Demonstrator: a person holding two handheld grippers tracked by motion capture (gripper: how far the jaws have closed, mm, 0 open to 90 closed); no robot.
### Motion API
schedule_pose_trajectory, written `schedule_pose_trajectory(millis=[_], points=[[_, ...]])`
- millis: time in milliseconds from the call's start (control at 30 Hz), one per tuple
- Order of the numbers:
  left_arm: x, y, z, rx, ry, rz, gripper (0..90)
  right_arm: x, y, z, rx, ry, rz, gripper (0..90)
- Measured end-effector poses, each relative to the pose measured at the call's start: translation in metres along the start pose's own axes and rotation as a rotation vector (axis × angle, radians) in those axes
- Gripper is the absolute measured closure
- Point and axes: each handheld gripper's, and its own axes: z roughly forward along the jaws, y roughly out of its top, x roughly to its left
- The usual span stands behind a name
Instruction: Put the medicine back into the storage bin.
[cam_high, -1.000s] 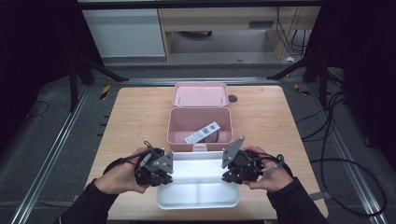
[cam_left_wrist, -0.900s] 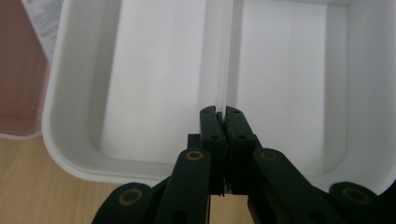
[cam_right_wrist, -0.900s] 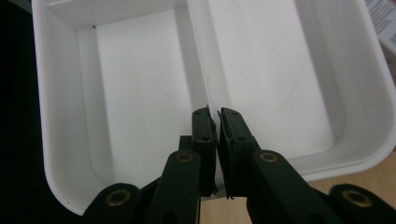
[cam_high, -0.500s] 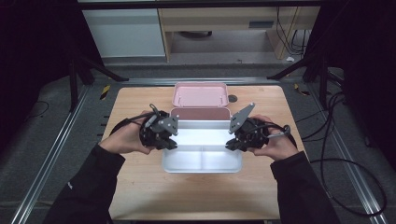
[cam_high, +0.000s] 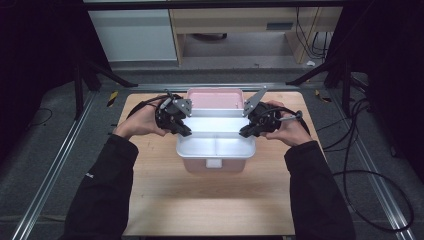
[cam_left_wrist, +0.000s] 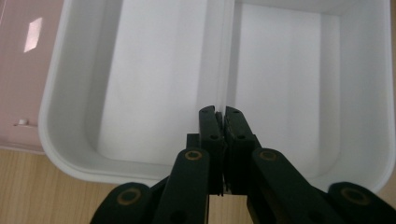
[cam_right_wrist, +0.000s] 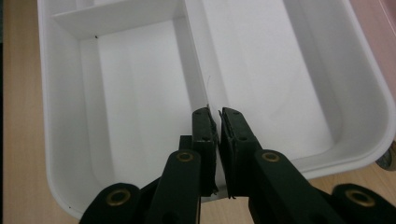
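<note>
Both claws clamped on white tray (cam_high: 216, 145) divider, pink box (cam_high: 215, 98) below, no legible txt

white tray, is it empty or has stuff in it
Empty: the white divided tray shows bare white compartments in both gripper views, held over the pink box.

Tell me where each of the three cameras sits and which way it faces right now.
High view: fixed above the person's side, looking forward and down on the table; forearms, left gripper, right gripper and pink box show.
Left gripper view: rides the left gripper, looking along its shut jaws into the white tray.
Right gripper view: rides the right gripper, looking along its shut jaws into the tray from the opposite end.
Shared: both gripper views show jaws clamped on the tray's end wall, its divider running away from them.
</note>
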Motion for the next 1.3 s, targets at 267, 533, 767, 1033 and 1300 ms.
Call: schedule_pose_trajectory(millis=[267,533,767,1033,1300], points=[[0.024,-0.005,0.019,0.006,-0.006,-0.029,86.8,-0.021,-0.004,0.017,0.016,-0.021,0.038,83.7],[0.03,-0.011,0.034,0.048,-0.032,-0.067,85.2,-0.023,-0.009,0.034,0.018,-0.012,0.06,82.5],[0.036,-0.014,0.037,0.069,-0.015,-0.081,85.0,-0.023,-0.006,0.04,0.025,-0.042,0.057,83.3],[0.031,-0.017,0.049,0.085,-0.019,-0.089,84.9,-0.02,-0.017,0.054,0.015,-0.039,0.063,81.5],[0.01,-0.028,0.022,-0.116,0.091,-0.167,71.5,-0.007,-0.015,0.031,-0.123,-0.189,0.104,61.5]])
